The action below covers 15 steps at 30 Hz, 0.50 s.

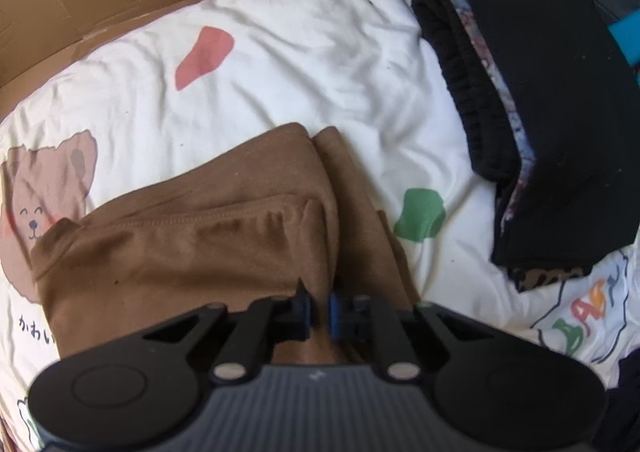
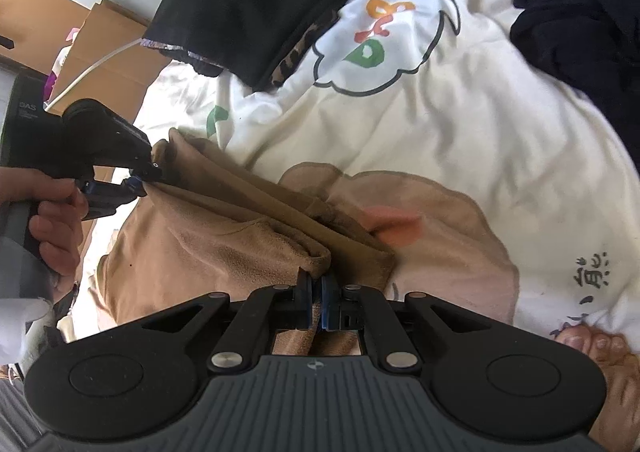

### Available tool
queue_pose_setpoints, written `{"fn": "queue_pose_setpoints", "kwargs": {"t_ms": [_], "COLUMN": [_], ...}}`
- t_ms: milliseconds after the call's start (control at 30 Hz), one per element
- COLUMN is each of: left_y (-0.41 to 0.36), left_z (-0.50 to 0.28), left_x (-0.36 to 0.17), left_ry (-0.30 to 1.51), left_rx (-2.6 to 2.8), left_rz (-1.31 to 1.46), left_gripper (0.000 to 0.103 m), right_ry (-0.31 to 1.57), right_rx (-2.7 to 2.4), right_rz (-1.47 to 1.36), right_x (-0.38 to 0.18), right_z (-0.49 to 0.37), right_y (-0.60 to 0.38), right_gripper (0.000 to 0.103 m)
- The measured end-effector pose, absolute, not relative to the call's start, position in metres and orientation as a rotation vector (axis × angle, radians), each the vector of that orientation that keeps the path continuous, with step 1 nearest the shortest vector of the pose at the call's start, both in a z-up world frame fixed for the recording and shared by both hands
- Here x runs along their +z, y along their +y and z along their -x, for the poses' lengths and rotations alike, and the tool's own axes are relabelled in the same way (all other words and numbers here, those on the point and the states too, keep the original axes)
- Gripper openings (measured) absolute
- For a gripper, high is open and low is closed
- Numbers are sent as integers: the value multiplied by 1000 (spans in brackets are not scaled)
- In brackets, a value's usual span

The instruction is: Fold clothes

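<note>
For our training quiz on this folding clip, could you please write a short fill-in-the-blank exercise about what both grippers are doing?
1. Both the left gripper and the right gripper are shut on a garment whose colour is ____.
2. The garment lies on a bedsheet that is mostly ____.
3. The stack of folded clothes has a top piece coloured ____.

Missing words: brown; white; black

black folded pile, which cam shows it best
The left wrist view: the black folded pile lies on the white bedding with its stacked edges and a patterned layer exposed. The right wrist view shows only one flat black end, cut off at the frame's top.
</note>
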<state>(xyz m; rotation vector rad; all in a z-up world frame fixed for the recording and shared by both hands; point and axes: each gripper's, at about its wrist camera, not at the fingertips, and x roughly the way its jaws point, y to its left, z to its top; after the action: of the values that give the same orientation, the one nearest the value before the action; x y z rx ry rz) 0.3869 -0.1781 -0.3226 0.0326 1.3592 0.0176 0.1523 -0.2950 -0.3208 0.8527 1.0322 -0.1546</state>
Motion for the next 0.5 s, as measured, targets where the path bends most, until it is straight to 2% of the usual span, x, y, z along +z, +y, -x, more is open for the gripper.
{"fn": "queue_pose_setpoints", "kwargs": {"t_ms": [500], "left_y": [-187], "left_z": [-387], "left_x": [-335], "left_ry": [1348], "left_rx": [37], "left_rz": [76], "left_gripper": [11], "right_ry": [1058], "right_rx": [-187], "right_rz": [-826], "right_x": [-324], "right_z": [-146], "right_y": [-301], "right_gripper": [1]}}
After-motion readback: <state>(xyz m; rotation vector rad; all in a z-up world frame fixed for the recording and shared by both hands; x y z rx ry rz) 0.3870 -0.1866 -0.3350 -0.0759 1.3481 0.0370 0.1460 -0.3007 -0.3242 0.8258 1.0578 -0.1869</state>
